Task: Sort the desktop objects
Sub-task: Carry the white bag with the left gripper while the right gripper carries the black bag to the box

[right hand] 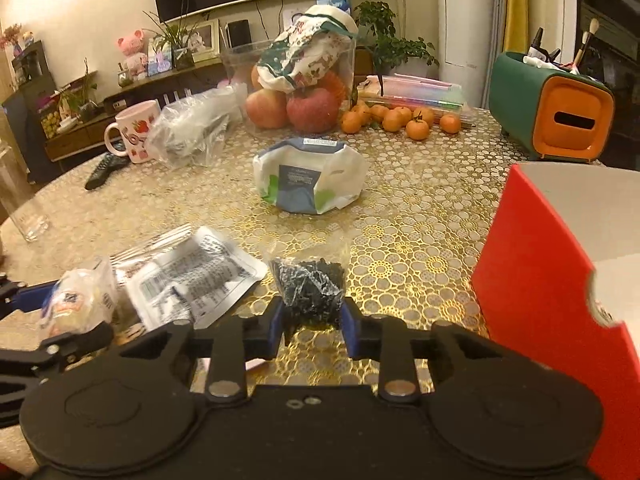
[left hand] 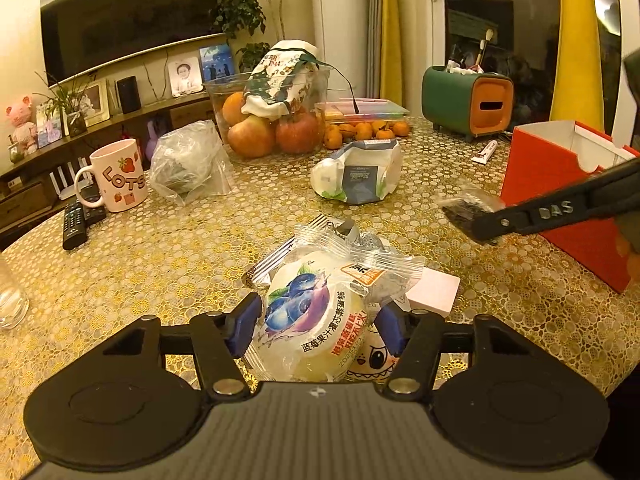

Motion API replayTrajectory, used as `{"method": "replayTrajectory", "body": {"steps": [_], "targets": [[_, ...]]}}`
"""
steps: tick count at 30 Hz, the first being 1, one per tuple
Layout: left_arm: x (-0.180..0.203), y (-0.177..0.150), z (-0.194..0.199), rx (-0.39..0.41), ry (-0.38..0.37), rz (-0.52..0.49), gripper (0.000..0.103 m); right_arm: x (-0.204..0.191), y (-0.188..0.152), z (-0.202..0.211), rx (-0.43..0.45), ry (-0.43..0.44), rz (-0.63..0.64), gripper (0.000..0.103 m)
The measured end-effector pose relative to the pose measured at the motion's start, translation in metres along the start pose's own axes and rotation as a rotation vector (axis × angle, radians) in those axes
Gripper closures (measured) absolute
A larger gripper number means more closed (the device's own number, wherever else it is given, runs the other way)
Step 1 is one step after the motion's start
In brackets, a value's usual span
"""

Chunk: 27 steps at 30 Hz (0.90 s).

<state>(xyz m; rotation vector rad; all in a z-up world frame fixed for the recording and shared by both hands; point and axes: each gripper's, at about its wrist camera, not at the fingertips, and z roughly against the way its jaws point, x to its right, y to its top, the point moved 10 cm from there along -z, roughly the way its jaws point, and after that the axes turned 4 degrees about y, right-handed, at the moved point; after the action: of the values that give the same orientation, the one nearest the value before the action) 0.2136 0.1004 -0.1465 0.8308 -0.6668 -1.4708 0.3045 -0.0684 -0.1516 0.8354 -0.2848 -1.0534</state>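
while the left gripper (left hand: 316,330) sits low in the middle of the left wrist view, its blue pads (left hand: 242,326) squeeze the sides of a blueberry cake packet (left hand: 316,316), a round snack in a clear wrapper. under that packet lies a small pile: a silver foil packet (left hand: 280,256), a pink pad (left hand: 434,290) just to the right, and a little pack with a cartoon face (left hand: 374,360) peeking out at the bottom. the pile rests on the gold flower tablecloth (left hand: 160,256). the right gripper (right hand: 312,320) fills the bottom of the right wrist view, and its blue pads are clamped on a small clear bag of black bits (right hand: 310,286). the bag looks lifted a little off the cloth, but i cannot tell for sure. just to the right of it, at the right edge of the frame, stands an open red box (right hand: 540,280) with a white inside. to the left of the bag lies a white printed packet (right hand: 196,276). farther back in the middle of the frame is a crumpled white and blue bag (right hand: 310,178). behind it is a clear tub of apples (right hand: 292,110) with a row of small oranges (right hand: 400,118) beside it. a pink mug (right hand: 134,130) and a clear plastic bag (right hand: 192,132) are at the upper left, and a green and orange holder (right hand: 552,108) is at the upper right.
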Motion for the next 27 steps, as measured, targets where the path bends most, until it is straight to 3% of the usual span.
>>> {"method": "replayTrajectory", "body": {"steps": [10,27], "targets": [[0.015,0.020,0.034,0.022,-0.018,0.027,0.043,0.003,-0.005,0.058,0.035,0.043,-0.045,0.074],[0.092,0.064,0.089,0.069,-0.122,0.028,0.043,0.030,-0.001,0.176,0.160,0.093,-0.063,0.074]]}}
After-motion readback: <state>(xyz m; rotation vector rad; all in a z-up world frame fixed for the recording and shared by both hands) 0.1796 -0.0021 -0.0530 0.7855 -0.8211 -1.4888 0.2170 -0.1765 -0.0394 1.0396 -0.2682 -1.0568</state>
